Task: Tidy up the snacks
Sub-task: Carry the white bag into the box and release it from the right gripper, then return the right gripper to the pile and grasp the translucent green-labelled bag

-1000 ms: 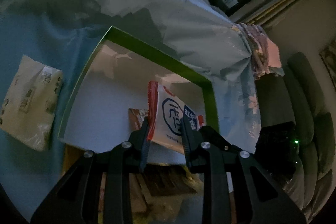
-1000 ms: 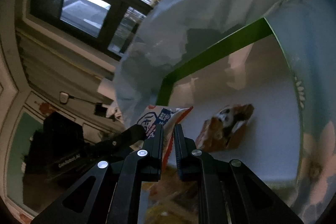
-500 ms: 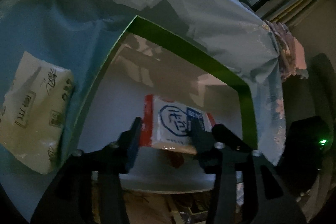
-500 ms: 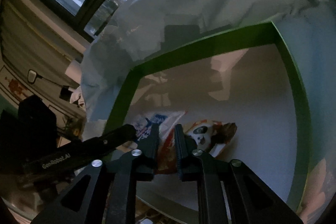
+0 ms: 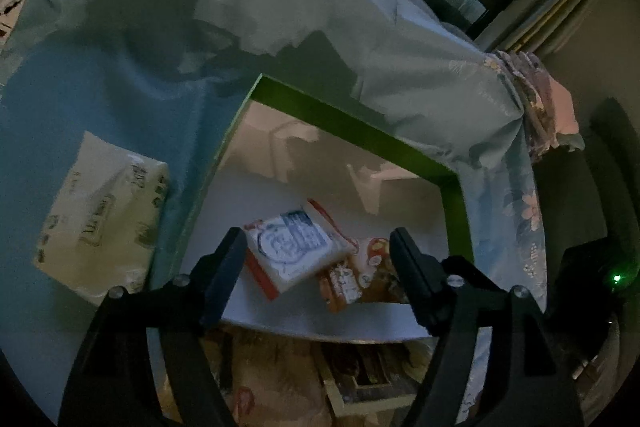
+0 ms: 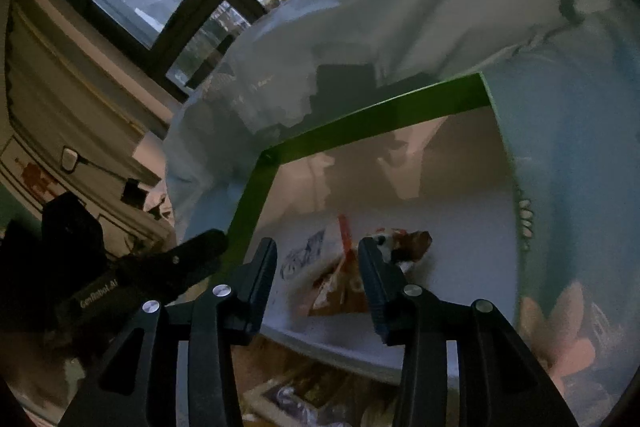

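Observation:
A white snack packet with red edges and blue print (image 5: pixel 294 247) lies inside the green-rimmed white box (image 5: pixel 352 131), partly over a brown panda snack packet (image 5: pixel 352 279). My left gripper (image 5: pixel 318 267) is open and empty just above the packets. My right gripper (image 6: pixel 318 283) is open and empty over the same box (image 6: pixel 372 115); between its fingers show the white packet (image 6: pixel 308 255) and the brown packet (image 6: pixel 404 243). The left gripper's finger (image 6: pixel 176 263) shows at the left of the right wrist view.
A cream tissue pack (image 5: pixel 100 211) lies on the blue cloth (image 5: pixel 100 99) left of the box. More snack packets (image 5: pixel 288 367) lie in front of the box's near wall. A sofa (image 5: pixel 608 187) stands at the right; windows are behind.
Both grippers opened and let go of the white packet, which dropped flat into the box onto the brown packet. Both grippers drew back a little.

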